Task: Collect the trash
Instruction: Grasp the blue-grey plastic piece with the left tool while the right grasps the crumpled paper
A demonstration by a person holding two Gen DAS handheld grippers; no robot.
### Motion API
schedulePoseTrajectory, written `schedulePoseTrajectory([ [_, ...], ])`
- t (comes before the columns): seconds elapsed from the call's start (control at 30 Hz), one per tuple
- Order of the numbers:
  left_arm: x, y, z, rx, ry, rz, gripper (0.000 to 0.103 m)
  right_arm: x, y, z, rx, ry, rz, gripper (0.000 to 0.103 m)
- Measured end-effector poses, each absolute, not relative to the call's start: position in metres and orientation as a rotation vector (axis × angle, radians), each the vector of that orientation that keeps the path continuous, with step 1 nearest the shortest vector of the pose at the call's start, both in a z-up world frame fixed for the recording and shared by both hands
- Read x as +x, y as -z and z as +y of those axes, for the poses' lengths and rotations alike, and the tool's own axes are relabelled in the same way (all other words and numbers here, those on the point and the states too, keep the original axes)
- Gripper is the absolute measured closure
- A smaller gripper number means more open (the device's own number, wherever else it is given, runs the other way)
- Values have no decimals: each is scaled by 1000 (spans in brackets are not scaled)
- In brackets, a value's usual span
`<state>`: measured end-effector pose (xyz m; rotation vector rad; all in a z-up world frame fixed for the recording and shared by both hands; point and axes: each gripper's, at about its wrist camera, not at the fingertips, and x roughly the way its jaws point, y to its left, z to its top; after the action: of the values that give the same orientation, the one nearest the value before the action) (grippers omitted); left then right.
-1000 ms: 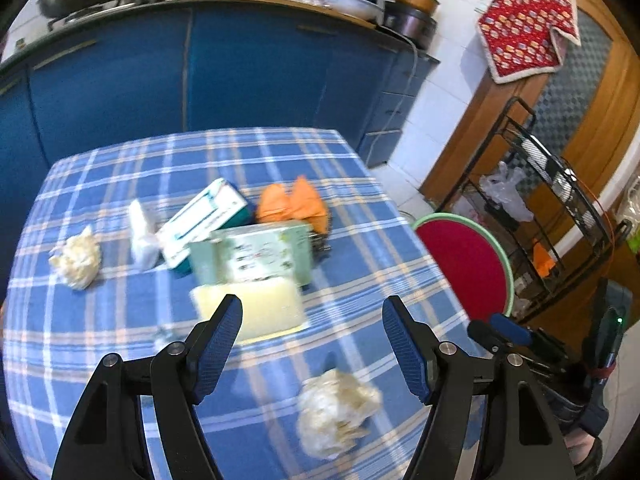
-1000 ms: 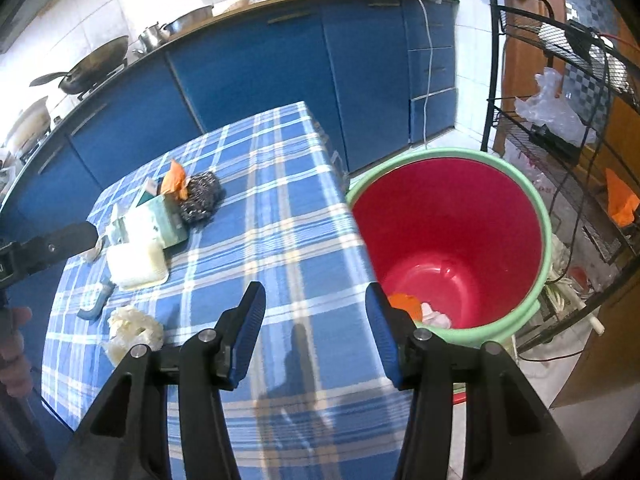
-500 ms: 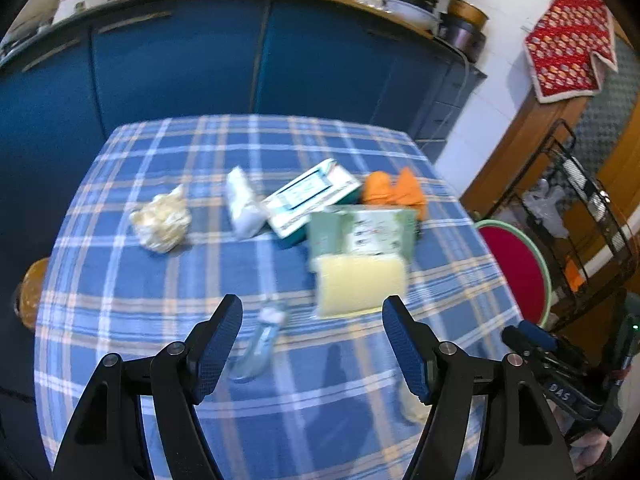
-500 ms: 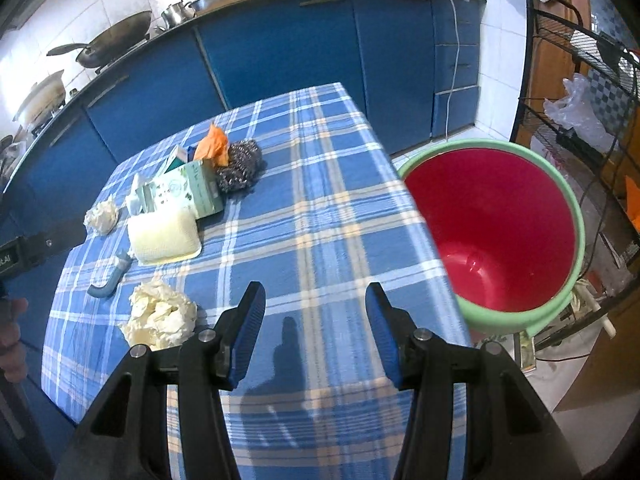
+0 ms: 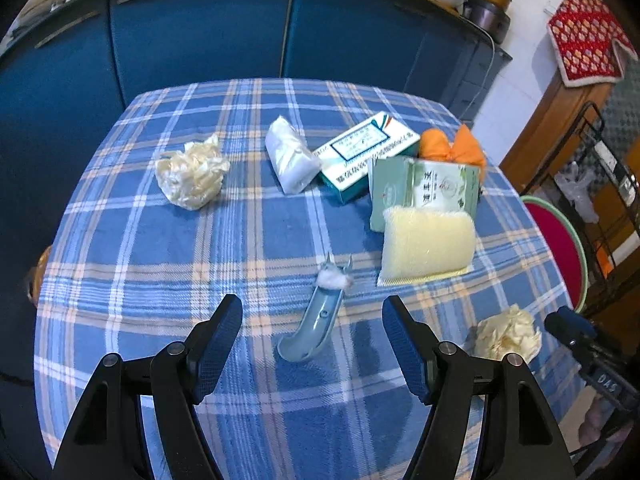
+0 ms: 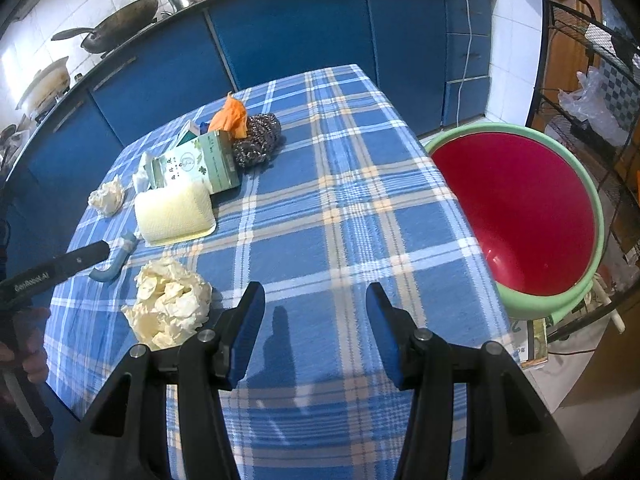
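Observation:
My left gripper [image 5: 312, 322] is open and empty above the near part of the plaid table [image 5: 160, 248], with a small blue-grey plastic piece [image 5: 316, 320] carrying a white fluff between its jaws' line. Crumpled paper balls lie at far left [image 5: 192, 174] and near right [image 5: 506, 332]. My right gripper [image 6: 316, 304] is open and empty over the table's near edge, a crumpled paper ball [image 6: 170, 302] just left of it. The red bin with green rim [image 6: 520, 216] stands to the right of the table.
A white wrapped packet [image 5: 290, 154], teal box [image 5: 364, 156], green tissue pack [image 5: 424, 188], yellow sponge [image 5: 426, 244] and orange scrap [image 5: 452, 148] crowd the far right. A steel scourer [image 6: 258, 140] lies behind them. Blue cabinets [image 5: 200, 40] behind; wire rack [image 6: 592, 60] right.
My left gripper has swung left, so the blue-grey piece now lies between its fingers. My right gripper has moved left, bringing the near paper ball closer. Both stay open.

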<state>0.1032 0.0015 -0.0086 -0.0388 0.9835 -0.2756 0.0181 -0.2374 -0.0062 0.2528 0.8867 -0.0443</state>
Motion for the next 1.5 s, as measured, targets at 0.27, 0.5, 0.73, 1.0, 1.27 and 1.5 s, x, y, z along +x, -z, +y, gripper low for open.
schedulePoseTrajectory([
  [0.27, 107, 24, -4, -24, 286, 1007, 42, 20, 8, -226, 247, 24, 892, 48],
  [0.5, 103, 25, -12, 38, 275, 967, 74, 22, 8, -220, 245, -2, 894, 48],
  [0.73, 100, 26, -15, 69, 271, 940, 86, 22, 5, -214, 245, -26, 884, 48],
  [1.0, 93, 16, -3, 13, 262, 918, 86, 21, -2, -207, 241, -55, 860, 43],
  [1.27, 85, 3, 6, -24, 248, 888, 86, 20, -10, -198, 234, -71, 829, 40],
  [1.5, 83, 0, 14, -52, 241, 883, 86, 19, -12, -197, 233, -72, 832, 40],
])
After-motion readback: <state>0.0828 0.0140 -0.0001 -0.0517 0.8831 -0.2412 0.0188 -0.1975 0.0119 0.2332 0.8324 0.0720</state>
